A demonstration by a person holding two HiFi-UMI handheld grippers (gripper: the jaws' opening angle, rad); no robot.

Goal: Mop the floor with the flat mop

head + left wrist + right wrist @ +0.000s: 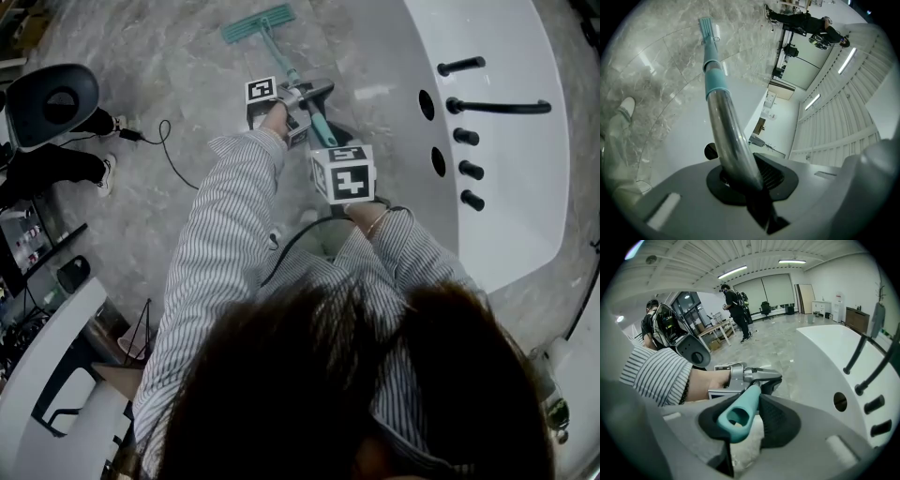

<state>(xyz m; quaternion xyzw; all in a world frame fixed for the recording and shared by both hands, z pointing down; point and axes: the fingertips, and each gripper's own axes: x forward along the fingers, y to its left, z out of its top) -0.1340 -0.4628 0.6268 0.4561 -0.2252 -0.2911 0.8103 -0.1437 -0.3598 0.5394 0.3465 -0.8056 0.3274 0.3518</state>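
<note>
The flat mop has a teal head (258, 23) lying on the grey marble floor (169, 56) at the top of the head view. Its handle (298, 84) slants down toward me. My left gripper (302, 101) is shut on the handle's metal pole (724, 136); in the left gripper view the pole runs up through a teal sleeve (715, 77) to the mop head (707, 26). My right gripper (345, 178) is shut on the handle's teal end (738, 416), which has a hanging hole. The left gripper (750, 376) shows just ahead of it.
A large white curved fixture (497, 141) with black pegs and round holes stands right of the mop. A person in black (56, 169) sits at the left, with a black cable (164, 141) on the floor nearby. White furniture (47, 375) is at lower left. Other people (736, 305) stand far off.
</note>
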